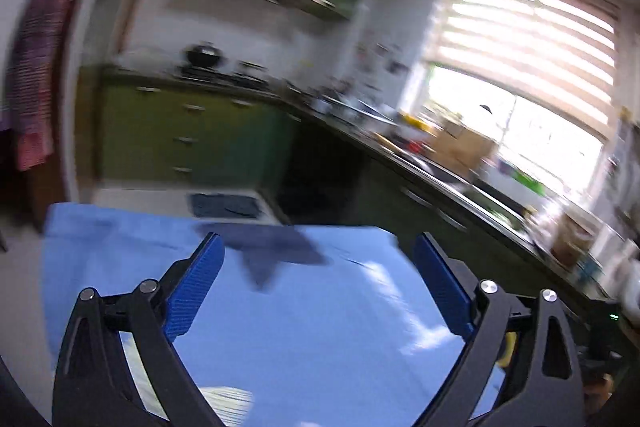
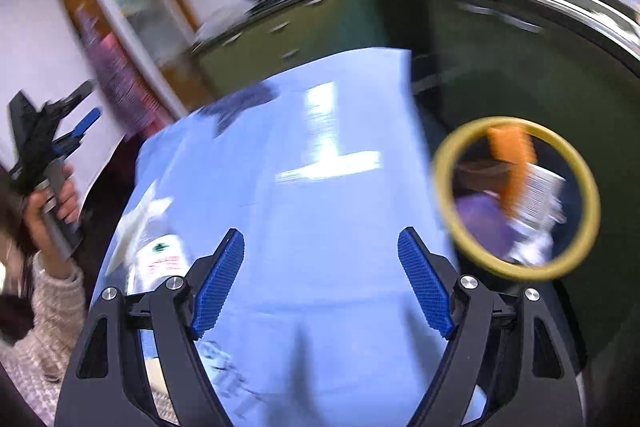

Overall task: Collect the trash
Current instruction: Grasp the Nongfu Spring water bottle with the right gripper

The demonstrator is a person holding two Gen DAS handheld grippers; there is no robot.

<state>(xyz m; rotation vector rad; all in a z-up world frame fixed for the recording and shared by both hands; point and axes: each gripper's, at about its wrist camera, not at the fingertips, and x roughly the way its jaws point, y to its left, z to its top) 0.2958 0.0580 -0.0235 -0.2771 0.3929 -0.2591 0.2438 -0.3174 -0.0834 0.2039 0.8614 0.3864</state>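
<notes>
Both views are motion-blurred. My left gripper (image 1: 316, 247) is open and empty above a blue-covered table (image 1: 320, 327). My right gripper (image 2: 322, 243) is open and empty over the same blue table (image 2: 320, 187). A trash bin with a yellow rim (image 2: 516, 199) stands right of the table; it holds an orange wrapper (image 2: 512, 155), white printed paper and something purple. A clear plastic wrapper with a printed label (image 2: 156, 247) lies on the table's left side. The left gripper (image 2: 56, 131) shows in the right wrist view, raised in a hand at far left.
Green kitchen cabinets (image 1: 192, 131) and a dark cluttered counter (image 1: 420, 155) run behind and right of the table. A bright window with blinds (image 1: 520, 67) is at the right. A dark mat (image 1: 226, 205) lies on the floor beyond the table.
</notes>
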